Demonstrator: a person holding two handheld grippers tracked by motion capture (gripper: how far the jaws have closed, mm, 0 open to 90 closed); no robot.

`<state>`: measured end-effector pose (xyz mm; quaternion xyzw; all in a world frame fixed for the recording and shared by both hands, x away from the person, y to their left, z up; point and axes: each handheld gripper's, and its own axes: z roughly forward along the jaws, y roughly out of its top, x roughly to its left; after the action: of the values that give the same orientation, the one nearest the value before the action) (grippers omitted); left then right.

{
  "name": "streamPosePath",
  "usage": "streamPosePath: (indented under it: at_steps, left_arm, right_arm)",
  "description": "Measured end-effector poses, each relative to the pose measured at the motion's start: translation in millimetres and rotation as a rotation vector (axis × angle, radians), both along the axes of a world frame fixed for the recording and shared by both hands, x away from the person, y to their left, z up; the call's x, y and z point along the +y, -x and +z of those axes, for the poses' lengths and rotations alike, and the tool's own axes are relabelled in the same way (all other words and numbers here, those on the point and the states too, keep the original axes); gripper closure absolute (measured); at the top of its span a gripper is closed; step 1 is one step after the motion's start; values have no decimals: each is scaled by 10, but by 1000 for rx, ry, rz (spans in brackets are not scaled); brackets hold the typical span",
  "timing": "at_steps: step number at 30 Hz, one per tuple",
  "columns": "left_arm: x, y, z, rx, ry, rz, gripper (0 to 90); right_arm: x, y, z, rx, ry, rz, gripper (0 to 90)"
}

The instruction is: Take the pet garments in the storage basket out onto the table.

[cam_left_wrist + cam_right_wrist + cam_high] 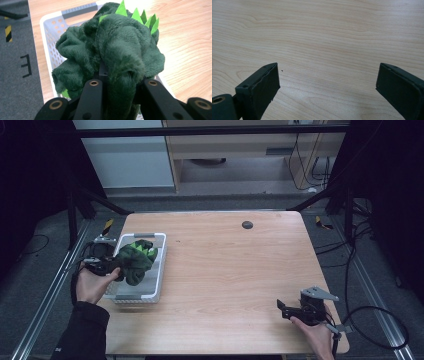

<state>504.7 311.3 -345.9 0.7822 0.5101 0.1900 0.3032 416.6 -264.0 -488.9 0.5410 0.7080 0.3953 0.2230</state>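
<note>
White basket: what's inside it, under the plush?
The dark green plush dinosaur, clamped in the left gripper, sits over the white basket. Bare perforated basket floor shows toward the near end. Whatever lies directly beneath the plush is covered.

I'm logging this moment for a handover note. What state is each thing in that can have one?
Left tongs: shut on the green plush toy.
Green plush toy: bunched up, held over the white basket.
White basket: upright at the table's left edge; whether the toy rests in it cannot be told.
Right tongs: open, holding nothing, over bare table.
</note>
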Motion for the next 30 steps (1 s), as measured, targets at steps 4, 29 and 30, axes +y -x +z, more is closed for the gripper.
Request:
streamPosePath:
  at_steps: [4,29,30]
  left_arm:
    - [-47,50,84,-18,0,-25,770]
    - [-579,246,444,-82,-30,-235,771]
    - [-622,250,456,-87,-33,-247,771]
  right_arm:
    - [2,0,0,-1,-1,-1,50]
    - [-9,-1,8,-9,2,-4,50]
    - [-8,-2,8,-8,1,-5,50]
